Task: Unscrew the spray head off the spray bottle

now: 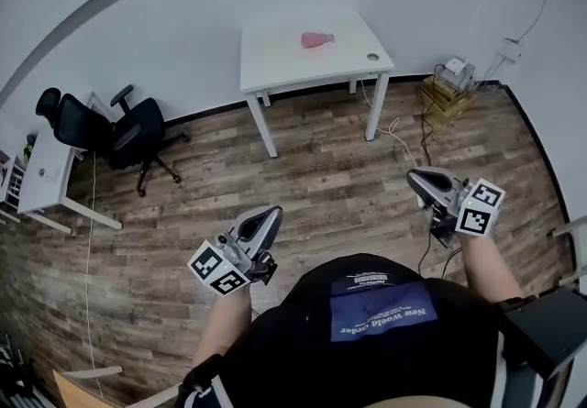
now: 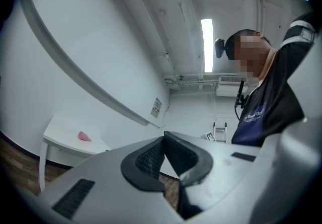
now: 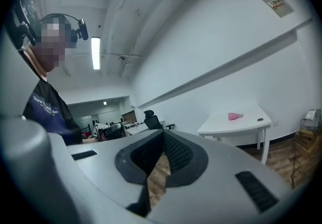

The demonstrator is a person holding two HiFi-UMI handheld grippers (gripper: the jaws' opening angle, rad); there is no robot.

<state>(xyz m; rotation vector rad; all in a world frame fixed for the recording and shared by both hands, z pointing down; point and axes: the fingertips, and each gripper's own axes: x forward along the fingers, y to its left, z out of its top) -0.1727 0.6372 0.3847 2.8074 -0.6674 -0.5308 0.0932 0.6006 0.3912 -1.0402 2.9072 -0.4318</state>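
A pink spray bottle (image 1: 317,39) lies on its side on the white table (image 1: 275,67) across the room; it also shows as the small pink bottle (image 2: 84,137) and bottle (image 3: 235,116) in the two gripper views. My left gripper (image 1: 271,215) is held close to my body, far from the table, shut with nothing in it. My right gripper (image 1: 415,179) is likewise near my body, shut and empty. In both gripper views the jaws meet at the tips, left gripper (image 2: 163,138) and right gripper (image 3: 163,135).
A small round object (image 1: 373,57) sits near the table's right front corner. A black office chair (image 1: 110,133) and a white desk (image 1: 46,179) stand at the left. A wooden crate with a device (image 1: 448,87) and cables (image 1: 404,145) lie at the right wall. Wood floor stretches between me and the table.
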